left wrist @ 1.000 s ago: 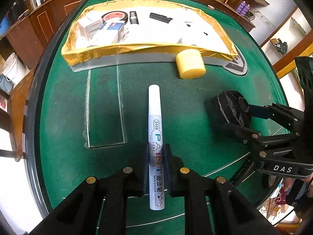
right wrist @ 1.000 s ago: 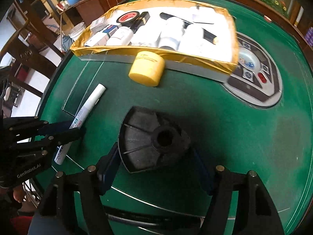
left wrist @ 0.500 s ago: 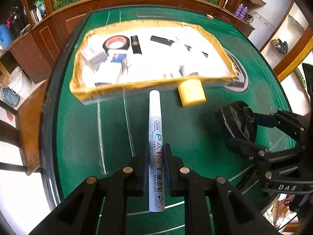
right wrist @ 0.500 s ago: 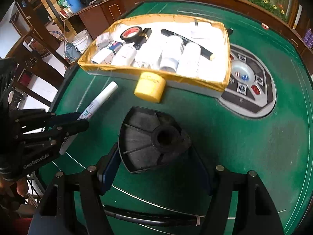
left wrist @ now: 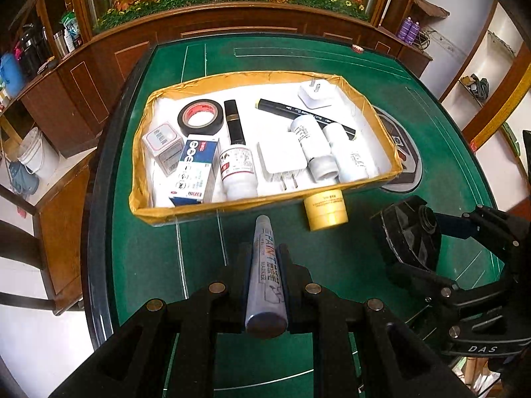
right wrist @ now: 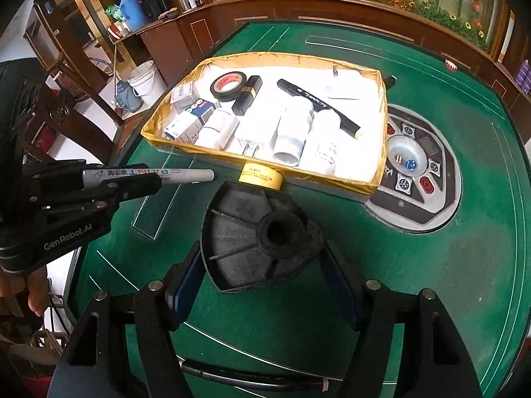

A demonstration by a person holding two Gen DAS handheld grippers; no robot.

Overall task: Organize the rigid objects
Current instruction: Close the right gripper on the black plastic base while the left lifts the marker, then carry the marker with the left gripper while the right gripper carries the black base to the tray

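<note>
Both loads now lifted off the green felt table (left wrist: 139,258) – left gripper (left wrist: 265,265) pinches our white cylindrical paint marker (left wrist: 265,272), right gripper (right wrist: 265,265) clamps the black ribbed plastic part (right wrist: 259,238). Gold-taped cardboard tray (left wrist: 139,165) now lies just ahead of both – drop-off comes next.

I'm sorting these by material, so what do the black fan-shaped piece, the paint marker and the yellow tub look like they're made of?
Black fan-shaped piece: probably moulded plastic, matte and dusty, with raised ribs and a round hub.
Paint marker: a smooth, slightly glossy barrel with a printed label; metal or plastic, the look leaves it open.
Yellow tub: likely plastic, with an even satin surface and a printed band.
</note>
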